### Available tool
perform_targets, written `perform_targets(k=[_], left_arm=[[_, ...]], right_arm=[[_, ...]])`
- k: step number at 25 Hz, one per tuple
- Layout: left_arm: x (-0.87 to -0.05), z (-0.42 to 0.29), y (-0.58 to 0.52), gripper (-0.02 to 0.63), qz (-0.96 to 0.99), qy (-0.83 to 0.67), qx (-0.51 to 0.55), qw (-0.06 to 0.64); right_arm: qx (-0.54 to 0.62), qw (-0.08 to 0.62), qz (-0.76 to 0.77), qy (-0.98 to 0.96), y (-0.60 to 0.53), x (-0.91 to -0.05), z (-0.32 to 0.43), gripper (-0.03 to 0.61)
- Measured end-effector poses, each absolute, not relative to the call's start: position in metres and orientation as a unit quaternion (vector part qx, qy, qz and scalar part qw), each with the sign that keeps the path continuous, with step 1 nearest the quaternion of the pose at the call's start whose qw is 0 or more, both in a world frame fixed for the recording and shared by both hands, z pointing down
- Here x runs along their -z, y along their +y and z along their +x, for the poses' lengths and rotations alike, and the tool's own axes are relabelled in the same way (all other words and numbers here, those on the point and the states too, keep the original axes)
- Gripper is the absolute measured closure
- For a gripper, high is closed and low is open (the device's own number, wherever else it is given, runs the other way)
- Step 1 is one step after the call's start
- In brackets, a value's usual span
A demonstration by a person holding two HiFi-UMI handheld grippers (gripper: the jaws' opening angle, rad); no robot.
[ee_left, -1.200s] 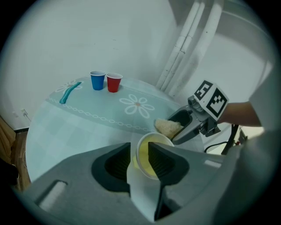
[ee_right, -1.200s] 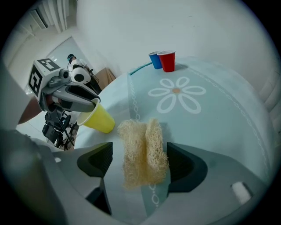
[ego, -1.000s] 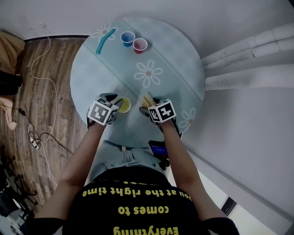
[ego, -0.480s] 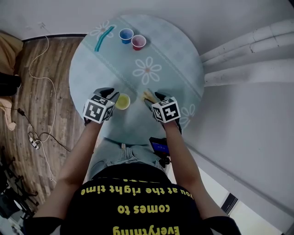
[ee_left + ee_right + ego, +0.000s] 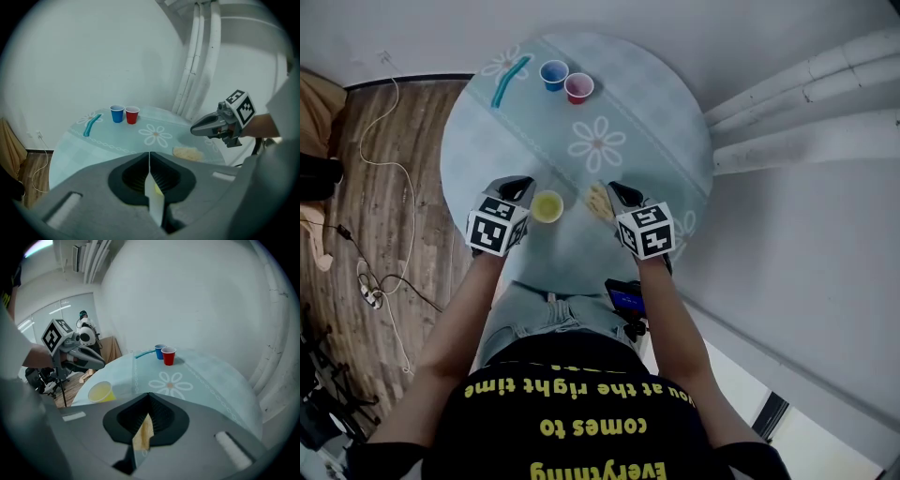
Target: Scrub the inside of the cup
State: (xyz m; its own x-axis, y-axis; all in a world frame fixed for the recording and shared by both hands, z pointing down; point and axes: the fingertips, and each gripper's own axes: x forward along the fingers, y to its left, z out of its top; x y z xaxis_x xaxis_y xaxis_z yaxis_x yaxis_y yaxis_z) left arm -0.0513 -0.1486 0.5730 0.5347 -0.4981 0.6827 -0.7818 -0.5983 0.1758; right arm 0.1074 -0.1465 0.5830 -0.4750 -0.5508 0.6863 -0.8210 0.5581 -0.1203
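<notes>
Table [image 5: 656,131]; yellow cup [image 5: 547,206], blue cup [image 5: 553,74], red cup [image 5: 579,87]: three; one sponge [image 5: 598,200]

Left claw [image 5: 149,161] just closed, empty

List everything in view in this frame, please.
table: 1, pale blue with white flowers, centre
blue cup: 1, blue, table's far edge
red cup: 1, red, beside blue cup
curved tool: 1, teal, far left of table
yellow cup: 1, yellow, near edge
cloth: 1, tan, right of yellow cup
cables: several, white and black, on wooden floor at left
pipes: several, white, far right
left gripper: 1, grey, jaws just closed on yellow cup
right gripper: 1, grey, jaws just closed on cloth
</notes>
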Motion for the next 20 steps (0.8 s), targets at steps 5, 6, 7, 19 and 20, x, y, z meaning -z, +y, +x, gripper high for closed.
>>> perform_targets(k=[5, 6, 7, 19, 20], left_arm=[[-0.569, -0.050, -0.149, 0.612, 0.846, -0.381, -0.287, 0.240], [-0.570, -0.049, -0.149, 0.612, 0.846, -0.378, -0.282, 0.247], [-0.572, -0.049, -0.149, 0.612, 0.846, -0.376, -0.276, 0.257], [-0.535, -0.060, -0.165, 0.612, 0.867, -0.415, -0.196, 0.196], [-0.529, -0.061, -0.166, 0.612, 0.868, -0.418, -0.189, 0.187]], right_arm=[[-0.223, 0.290, 0.419, -0.831, -0.146, -0.578, 0.110, 0.571], [-0.221, 0.287, 0.420, -0.832, -0.147, -0.575, 0.110, 0.571], [-0.220, 0.281, 0.421, -0.834, -0.148, -0.572, 0.109, 0.571], [-0.122, 0.154, 0.447, -0.873, -0.169, -0.499, 0.109, 0.571], [-0.115, 0.144, 0.448, -0.875, -0.169, -0.493, 0.109, 0.571]])
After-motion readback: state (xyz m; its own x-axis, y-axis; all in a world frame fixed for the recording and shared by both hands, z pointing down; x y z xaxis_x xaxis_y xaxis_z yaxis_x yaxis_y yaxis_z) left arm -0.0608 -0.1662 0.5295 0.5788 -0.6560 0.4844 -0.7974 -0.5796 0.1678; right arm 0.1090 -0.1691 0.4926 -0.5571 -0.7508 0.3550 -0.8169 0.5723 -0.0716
